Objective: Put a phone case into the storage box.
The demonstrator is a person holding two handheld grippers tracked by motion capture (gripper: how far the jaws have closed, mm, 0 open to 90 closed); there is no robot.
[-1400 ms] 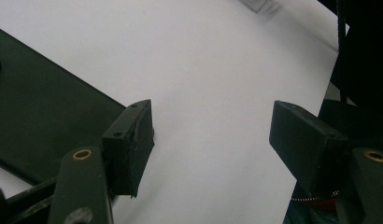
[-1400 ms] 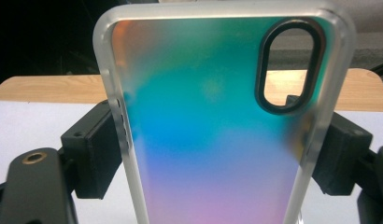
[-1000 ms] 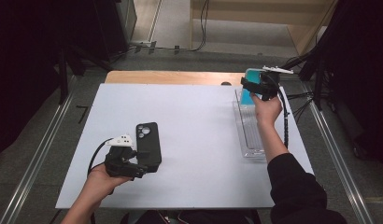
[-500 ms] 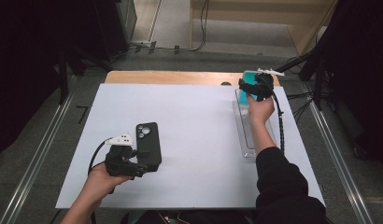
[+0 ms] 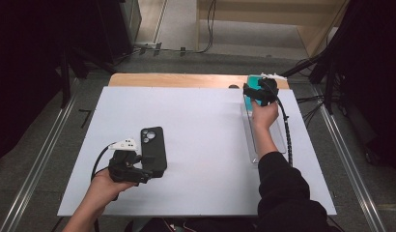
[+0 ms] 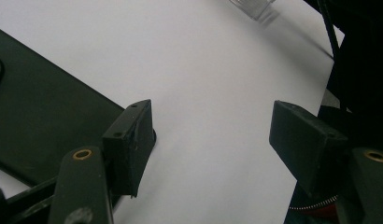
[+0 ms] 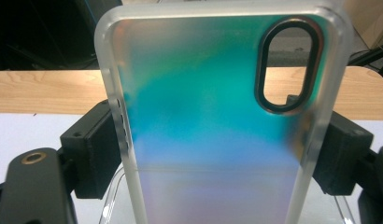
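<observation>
Over the white table (image 5: 201, 121), right hand-held gripper (image 5: 256, 92) has lowered its teal case (image 7: 217, 121).

I see a black phone (image 5: 153, 150) on the white bench (image 5: 201, 145), whose far edge is pale wood; my right hand-held gripper (image 7: 213, 154), black-jawed, shows a frosted phone case (image 7: 213, 116) shading teal to lilac; the tray (image 5: 283, 140) is clear.

White table (image 5: 201, 111); grey floor (image 5: 186, 58); wooden shelving (image 5: 263, 14)
</observation>
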